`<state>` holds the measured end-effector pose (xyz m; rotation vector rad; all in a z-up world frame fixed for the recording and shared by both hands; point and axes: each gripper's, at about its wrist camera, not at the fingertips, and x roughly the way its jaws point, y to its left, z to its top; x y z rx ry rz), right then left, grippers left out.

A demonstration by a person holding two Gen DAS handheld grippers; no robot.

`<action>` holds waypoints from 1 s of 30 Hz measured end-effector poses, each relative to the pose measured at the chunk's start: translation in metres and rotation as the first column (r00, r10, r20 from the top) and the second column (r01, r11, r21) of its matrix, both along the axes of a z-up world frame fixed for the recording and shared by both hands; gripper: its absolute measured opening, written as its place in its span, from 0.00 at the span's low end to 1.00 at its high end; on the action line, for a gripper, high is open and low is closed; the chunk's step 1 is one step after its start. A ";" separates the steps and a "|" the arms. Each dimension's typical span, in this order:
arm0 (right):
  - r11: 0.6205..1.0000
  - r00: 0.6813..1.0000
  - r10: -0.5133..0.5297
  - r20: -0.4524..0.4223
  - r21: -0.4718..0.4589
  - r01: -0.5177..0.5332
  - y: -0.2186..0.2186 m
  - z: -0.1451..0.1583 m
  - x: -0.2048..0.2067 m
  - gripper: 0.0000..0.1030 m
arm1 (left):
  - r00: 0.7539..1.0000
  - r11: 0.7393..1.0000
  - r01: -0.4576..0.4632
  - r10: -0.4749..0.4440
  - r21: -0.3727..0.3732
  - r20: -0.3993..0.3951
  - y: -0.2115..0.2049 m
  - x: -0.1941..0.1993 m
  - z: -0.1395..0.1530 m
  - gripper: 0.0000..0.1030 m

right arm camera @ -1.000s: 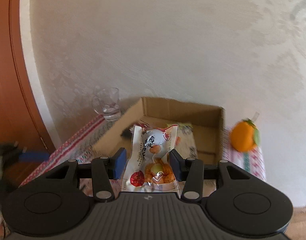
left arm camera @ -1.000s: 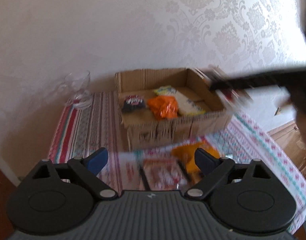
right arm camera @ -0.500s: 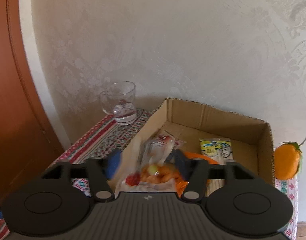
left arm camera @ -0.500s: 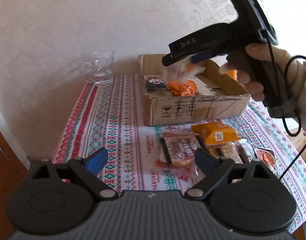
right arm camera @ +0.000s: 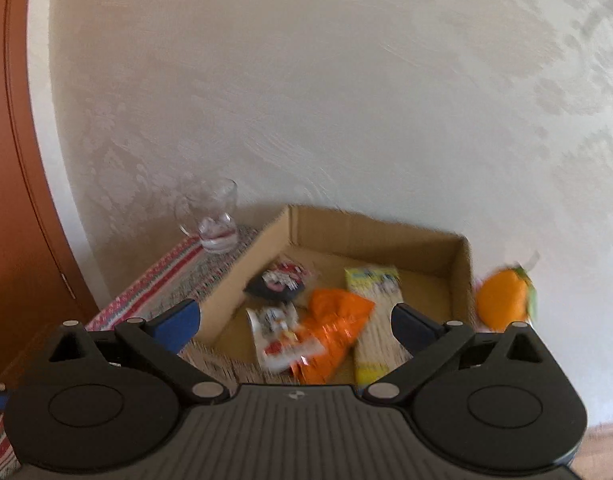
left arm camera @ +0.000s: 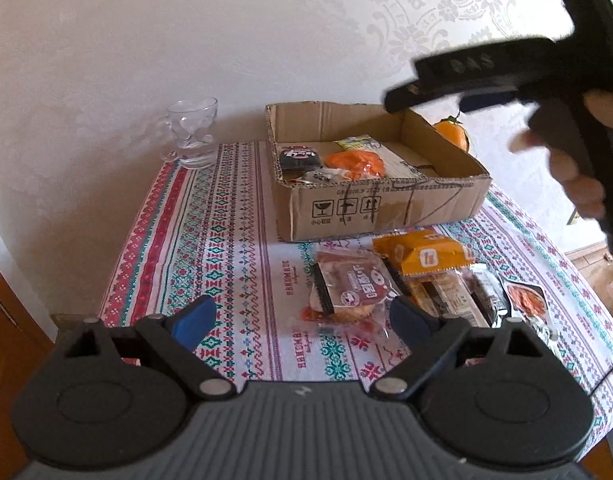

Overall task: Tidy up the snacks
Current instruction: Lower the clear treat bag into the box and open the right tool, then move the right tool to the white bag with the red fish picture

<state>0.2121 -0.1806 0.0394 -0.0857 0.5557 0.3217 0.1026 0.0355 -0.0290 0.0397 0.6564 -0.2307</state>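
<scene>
A cardboard box [left arm camera: 386, 208] stands on the patterned tablecloth [left arm camera: 210, 240]. In it lie a black packet [right arm camera: 276, 280], an orange packet [right arm camera: 334, 320], a yellow packet [right arm camera: 376, 312] and a white packet with red print [right arm camera: 284, 338]. My right gripper [right arm camera: 293, 322] is open and empty above the box; it also shows in the left wrist view [left arm camera: 466, 76]. My left gripper [left arm camera: 302, 322] is open and empty, low over the table, just in front of a brown snack packet [left arm camera: 348, 288]. An orange-yellow packet [left arm camera: 422, 254] and several more packets [left arm camera: 466, 292] lie to its right.
A glass mug [left arm camera: 192, 134] stands at the table's back left near the wall; it also shows in the right wrist view [right arm camera: 214, 216]. An orange fruit-shaped object [right arm camera: 504, 296] sits right of the box. A brown door [right arm camera: 14, 160] is at the left.
My right gripper opened and let go of the white packet, which now lies in the box, and rose. My left gripper came down closer to the brown packet.
</scene>
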 end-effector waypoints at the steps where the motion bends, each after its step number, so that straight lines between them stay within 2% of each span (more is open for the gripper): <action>1: 1.000 1.000 -0.022 -0.013 -0.002 0.022 -0.006 -0.004 -0.007 1.00 | 1.000 1.000 0.004 -0.004 0.003 0.002 0.000 -0.001 0.000 0.91; 4: 0.998 0.998 -0.055 -0.033 -0.011 0.055 -0.015 -0.010 -0.018 1.00 | 1.000 1.000 0.006 -0.006 0.004 0.002 0.000 -0.004 0.000 0.91; 5: 0.995 0.994 -0.098 -0.050 -0.022 0.097 -0.025 -0.020 -0.032 1.00 | 1.000 1.000 0.005 -0.005 0.002 0.001 0.000 -0.005 0.000 0.91; 10: 0.983 0.977 -0.182 -0.113 -0.047 0.178 -0.045 -0.048 -0.062 1.00 | 1.000 1.000 0.012 -0.012 0.011 0.005 -0.003 -0.010 -0.001 0.91; 15: 0.972 0.950 -0.230 -0.209 -0.010 0.233 -0.061 -0.074 -0.088 1.00 | 1.000 1.000 0.021 -0.021 0.018 0.003 -0.007 -0.013 -0.002 0.91; 21: 0.970 0.930 -0.236 -0.283 -0.006 0.244 -0.055 -0.098 -0.103 1.00 | 0.999 0.999 0.034 -0.034 0.025 0.004 -0.013 -0.016 -0.002 0.91; 30: 0.961 0.910 -0.274 -0.313 -0.060 0.269 -0.057 -0.117 -0.113 1.00 | 0.999 0.998 0.051 -0.051 0.033 -0.003 -0.019 -0.018 -0.004 0.92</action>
